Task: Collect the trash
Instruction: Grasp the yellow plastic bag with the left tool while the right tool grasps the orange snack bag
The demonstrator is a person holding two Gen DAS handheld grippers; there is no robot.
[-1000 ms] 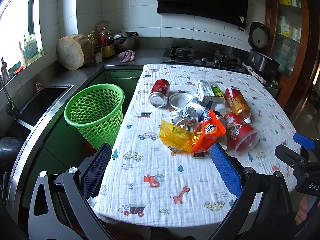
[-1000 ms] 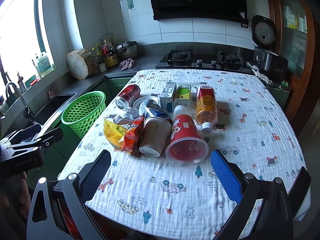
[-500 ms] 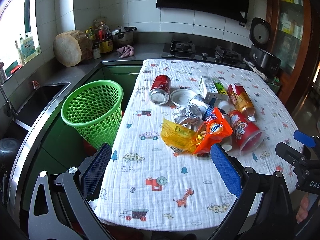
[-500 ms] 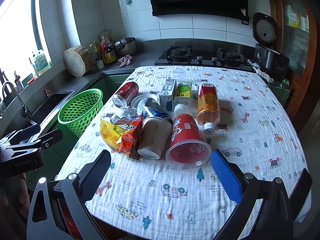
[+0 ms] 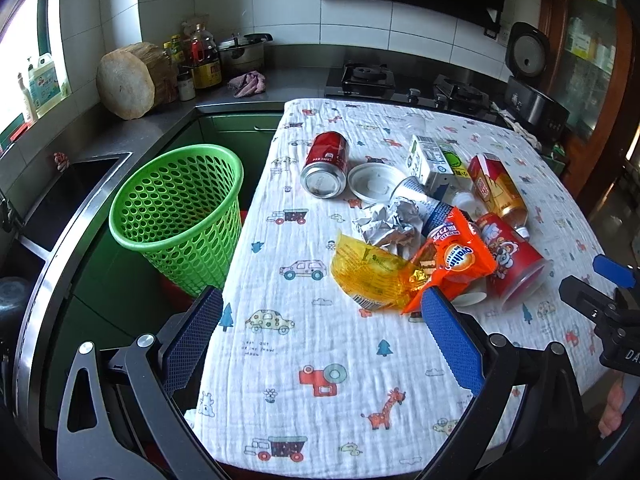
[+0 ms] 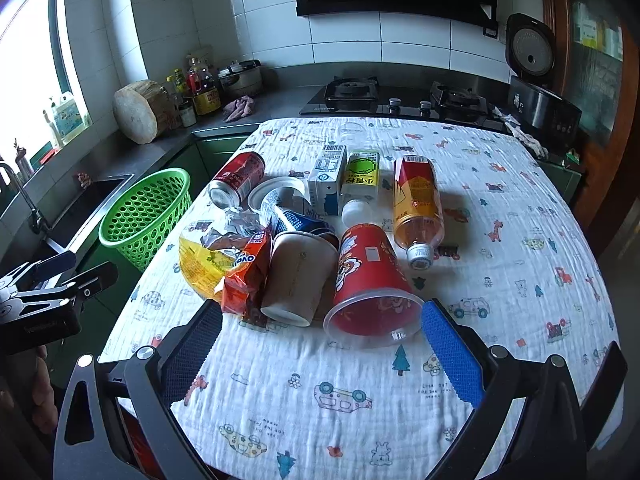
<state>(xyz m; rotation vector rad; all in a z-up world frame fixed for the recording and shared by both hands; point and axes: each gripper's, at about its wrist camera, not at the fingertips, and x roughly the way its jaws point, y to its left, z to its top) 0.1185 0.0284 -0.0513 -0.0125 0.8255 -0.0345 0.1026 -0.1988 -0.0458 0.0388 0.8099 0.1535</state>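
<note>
left gripper wide apart, empty; right gripper likewise | paper cup mostly hidden behind orange wrapper

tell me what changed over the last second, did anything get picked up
Nothing was picked up. Both hand-held grippers eased forward toward the trash pile: the left hand-held gripper nears the yellow wrapper, the right hand-held gripper the red cup. Both remain open and empty. The trash and green basket stayed put.
</note>
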